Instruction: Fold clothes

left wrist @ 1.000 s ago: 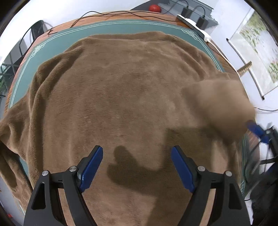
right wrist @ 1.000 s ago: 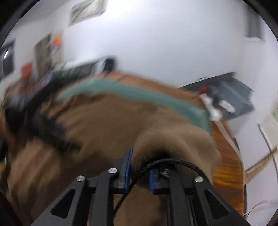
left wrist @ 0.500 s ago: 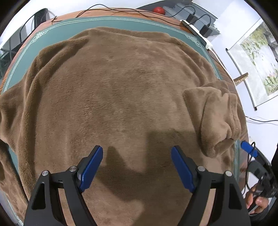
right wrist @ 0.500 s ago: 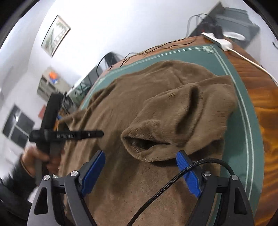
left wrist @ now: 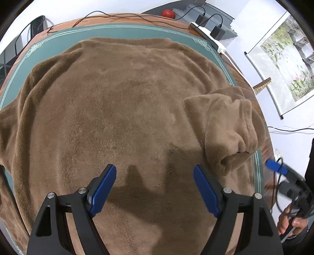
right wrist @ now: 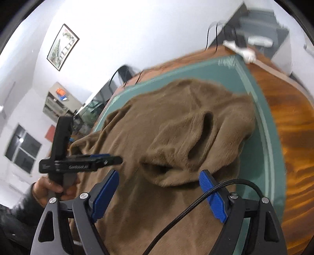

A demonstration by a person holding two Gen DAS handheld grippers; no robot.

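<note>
A brown fleece sweater point(left wrist: 121, 109) lies spread flat over a green mat point(left wrist: 121, 31). Its right sleeve point(left wrist: 227, 127) is folded in onto the body, cuff opening toward me; in the right wrist view the same sleeve point(right wrist: 186, 141) lies just ahead of the fingers. My left gripper point(left wrist: 155, 182) hovers open above the sweater's lower body, nothing between its blue pads. My right gripper point(right wrist: 159, 186) is open too, just short of the cuff and holding nothing. It also shows in the left wrist view as the right gripper point(left wrist: 282, 172), off the mat's right edge.
The mat covers a wooden table point(right wrist: 290, 121). A white power strip point(left wrist: 208, 37) with plugged chargers and cables lies along the far right edge. A red ball point(left wrist: 168, 13) sits beyond the table. A scroll painting point(left wrist: 284, 58) hangs on the right wall.
The right gripper, shut on the sleeve cuff a second ago, carried it over the body, let go and drew back. The sleeve now rests folded in. The left gripper stayed open.
</note>
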